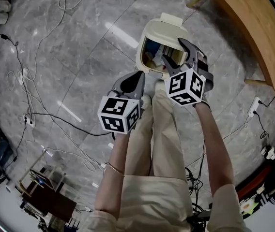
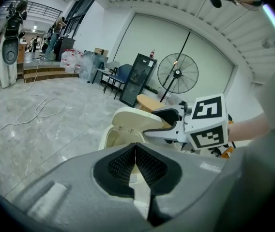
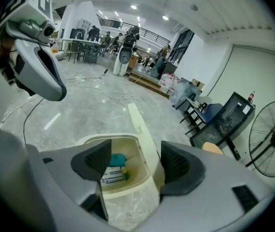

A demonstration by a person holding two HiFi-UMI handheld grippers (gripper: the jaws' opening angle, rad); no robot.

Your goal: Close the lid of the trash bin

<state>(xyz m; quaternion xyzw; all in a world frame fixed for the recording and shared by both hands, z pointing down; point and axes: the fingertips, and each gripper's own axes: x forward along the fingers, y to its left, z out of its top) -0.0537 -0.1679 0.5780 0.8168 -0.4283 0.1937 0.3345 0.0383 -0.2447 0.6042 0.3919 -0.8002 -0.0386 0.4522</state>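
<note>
The trash bin [image 1: 149, 72] was seen standing on the grey marble floor [image 1: 79, 42], just ahead of the person's legs [image 1: 159, 129]. Its cream lid [image 3: 142, 127] was raised, standing upright on the hinge side, so the inside was left open to view. A teal object [image 3: 117, 158] and a white printed packet [image 3: 111, 174] were seen lying at the bottom.

The right tool [image 3: 135, 163] was held above the bin's mouth with its jaws spread wide. The lid was seen edge-on in the gap between them, closer to the right-hand pad [image 3: 175, 164]; whether it was touched could not be told. Nothing was gripped by this tool.

The left tool [image 2: 135, 153] was held nearer the person and to the left of the bin, apart from it. Its jaws were pressed together with nothing between them.

Loose cables [image 1: 31, 81] were scattered across the floor, well apart from the bin.
</note>
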